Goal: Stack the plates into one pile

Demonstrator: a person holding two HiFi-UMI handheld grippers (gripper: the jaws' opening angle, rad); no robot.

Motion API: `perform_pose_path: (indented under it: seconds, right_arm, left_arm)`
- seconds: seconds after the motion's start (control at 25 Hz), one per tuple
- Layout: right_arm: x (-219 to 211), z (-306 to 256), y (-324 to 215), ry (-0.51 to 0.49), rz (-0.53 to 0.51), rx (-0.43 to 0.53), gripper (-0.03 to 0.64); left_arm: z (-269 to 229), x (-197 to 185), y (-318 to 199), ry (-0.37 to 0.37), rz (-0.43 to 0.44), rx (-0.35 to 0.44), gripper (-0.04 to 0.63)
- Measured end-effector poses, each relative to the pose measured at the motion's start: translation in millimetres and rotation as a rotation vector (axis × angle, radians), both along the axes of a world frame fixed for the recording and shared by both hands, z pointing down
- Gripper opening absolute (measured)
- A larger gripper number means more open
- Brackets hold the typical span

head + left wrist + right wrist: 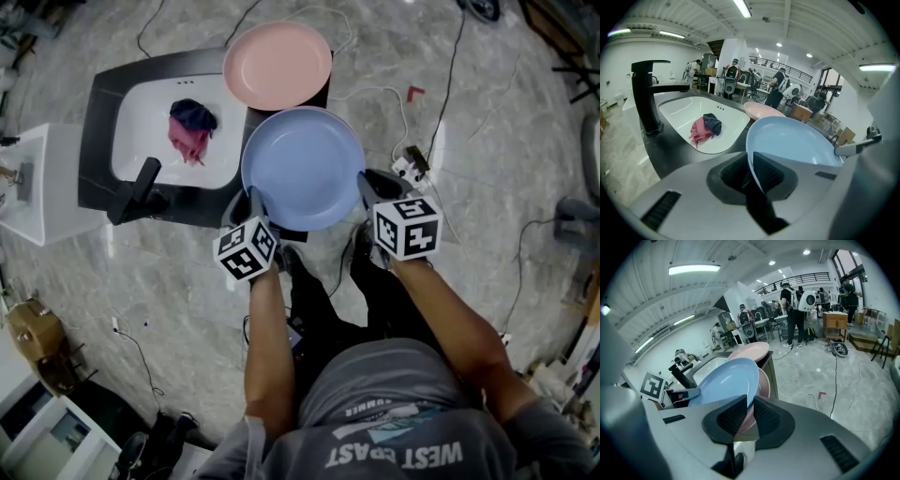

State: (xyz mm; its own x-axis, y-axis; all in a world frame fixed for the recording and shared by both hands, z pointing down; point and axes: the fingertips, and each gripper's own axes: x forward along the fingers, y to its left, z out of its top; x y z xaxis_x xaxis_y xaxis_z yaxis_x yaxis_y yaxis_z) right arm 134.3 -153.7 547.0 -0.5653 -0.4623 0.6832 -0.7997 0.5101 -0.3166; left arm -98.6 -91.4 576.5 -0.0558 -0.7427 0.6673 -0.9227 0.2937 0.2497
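Observation:
A light blue plate [305, 167] [797, 140] [726, 380] hangs over the right end of the dark counter [98, 122], between both grippers. My left gripper [255, 202] [751, 171] has the plate's near-left rim between its jaws; the rim lies against one pad with a slight gap at the other. My right gripper [370, 187] [749, 416] is shut on the right rim. In the right gripper view a pink plate [762, 380] lies right under the blue one. Another pink plate [277, 64] [761, 110] [751, 351] sits farther back on the counter's corner.
A white sink [141, 112] with a red and dark cloth [190, 127] [705, 127] is left of the plates, with a black faucet [136, 192] [644, 98] at its near edge. Cables and a power strip [412, 169] lie on the marble floor. People stand far off.

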Motion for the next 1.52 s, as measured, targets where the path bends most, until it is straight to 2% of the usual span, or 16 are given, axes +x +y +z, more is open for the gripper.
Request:
perform_pose_path:
  seconds: [1.52]
  right_arm:
    - [-13, 27, -4, 0.058, -0.069, -0.018, 0.077]
  left_arm:
    - [11, -12, -3, -0.084, 0.009, -0.013, 0.051]
